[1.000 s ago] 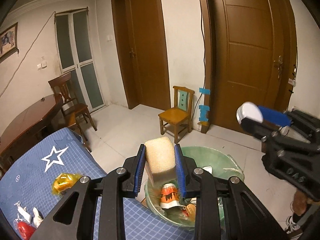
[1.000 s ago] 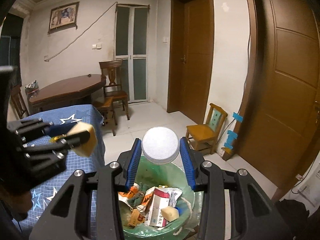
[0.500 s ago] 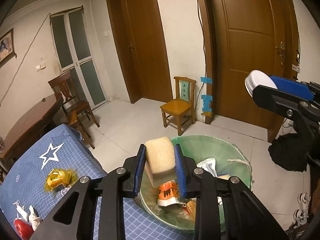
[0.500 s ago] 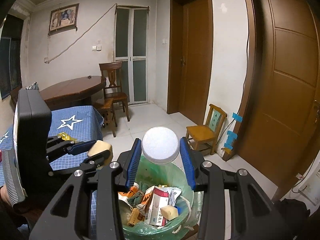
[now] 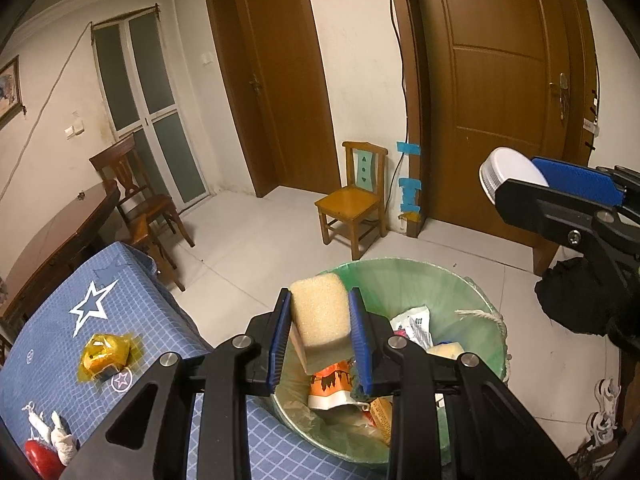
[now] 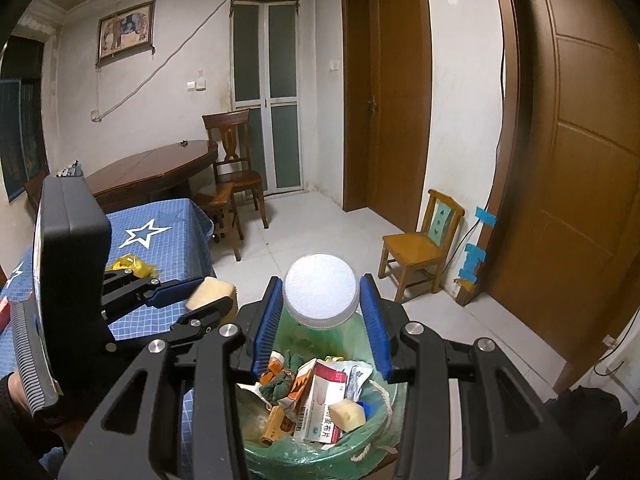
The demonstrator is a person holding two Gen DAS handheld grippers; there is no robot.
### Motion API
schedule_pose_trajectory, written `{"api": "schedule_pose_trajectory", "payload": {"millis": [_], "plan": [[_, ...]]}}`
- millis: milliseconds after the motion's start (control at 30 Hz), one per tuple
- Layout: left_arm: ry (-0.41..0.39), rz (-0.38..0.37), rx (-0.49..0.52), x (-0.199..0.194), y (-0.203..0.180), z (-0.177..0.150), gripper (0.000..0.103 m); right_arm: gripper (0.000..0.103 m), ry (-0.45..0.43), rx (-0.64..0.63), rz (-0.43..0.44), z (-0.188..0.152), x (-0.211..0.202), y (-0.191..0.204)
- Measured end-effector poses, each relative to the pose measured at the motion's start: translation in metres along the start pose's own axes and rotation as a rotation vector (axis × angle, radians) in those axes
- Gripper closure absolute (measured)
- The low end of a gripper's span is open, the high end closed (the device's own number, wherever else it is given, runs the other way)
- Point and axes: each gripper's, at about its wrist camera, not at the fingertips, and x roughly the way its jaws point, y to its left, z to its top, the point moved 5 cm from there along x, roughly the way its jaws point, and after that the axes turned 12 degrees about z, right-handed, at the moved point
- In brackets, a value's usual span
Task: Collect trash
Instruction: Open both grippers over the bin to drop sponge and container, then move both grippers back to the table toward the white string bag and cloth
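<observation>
Change: left gripper [image 5: 320, 336] has been carried over the near-left rim of the green-lined bin [image 5: 404, 280], from beside it | Tools: left clamped on sponge [image 5: 320, 316]; right gripper [image 6: 322, 320] clamped on white-capped jar [image 6: 320, 290], held above bin as before | Meaning: both items judged ready for release | Left on blue table [image 5: 48, 340]: yellow wrapper [image 5: 105, 356].

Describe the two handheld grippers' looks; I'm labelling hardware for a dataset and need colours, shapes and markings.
Both are alike: the left gripper and right gripper have matte black angular frames with triangular cut-outs and silver round bolt heads. Each finger carries a flat blue ribbed pad. Seen from the right wrist view, the left gripper's rear is a boxy black housing with a ribbed grey edge. No cables or printed markings are visible.
</observation>
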Motion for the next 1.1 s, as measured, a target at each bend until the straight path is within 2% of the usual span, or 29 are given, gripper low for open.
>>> {"api": "schedule_pose_trajectory", "payload": {"millis": [167,200,233,267,300,500,700,867,967,1100], "plan": [[0.039,-0.034,0.019,0.016,-0.005,-0.005,0.071,0.064,0.029,0.030,0.024,-0.005,0.012,-0.008],[0.061,-0.045,0.024,0.022,-0.005,-0.007,0.068,0.064,0.052,0.032,0.039,-0.007,0.019,-0.010],[0.080,-0.044,0.023,0.028,-0.005,-0.008,0.065,0.058,0.065,0.038,0.043,-0.009,0.023,-0.012],[0.108,-0.043,0.018,0.036,-0.002,-0.010,0.056,0.055,0.073,0.050,0.034,-0.012,0.027,-0.015],[0.121,-0.045,0.010,0.041,0.000,-0.012,0.054,0.054,0.076,0.062,0.035,-0.014,0.030,-0.017],[0.138,-0.039,-0.023,0.054,0.019,-0.018,0.054,0.054,0.081,0.095,0.043,-0.021,0.036,-0.022],[0.137,-0.064,-0.052,0.052,0.026,-0.024,0.054,0.054,0.083,0.081,0.048,-0.020,0.039,-0.015],[0.153,-0.056,-0.090,0.051,0.039,-0.030,0.054,0.054,0.081,0.075,0.049,-0.019,0.039,-0.011],[0.163,-0.042,-0.131,0.044,0.059,-0.038,0.054,0.054,0.080,0.073,0.064,-0.018,0.042,-0.003],[0.185,0.026,-0.195,0.030,0.104,-0.058,0.053,0.054,0.099,0.047,0.149,-0.019,0.057,0.030]]}}
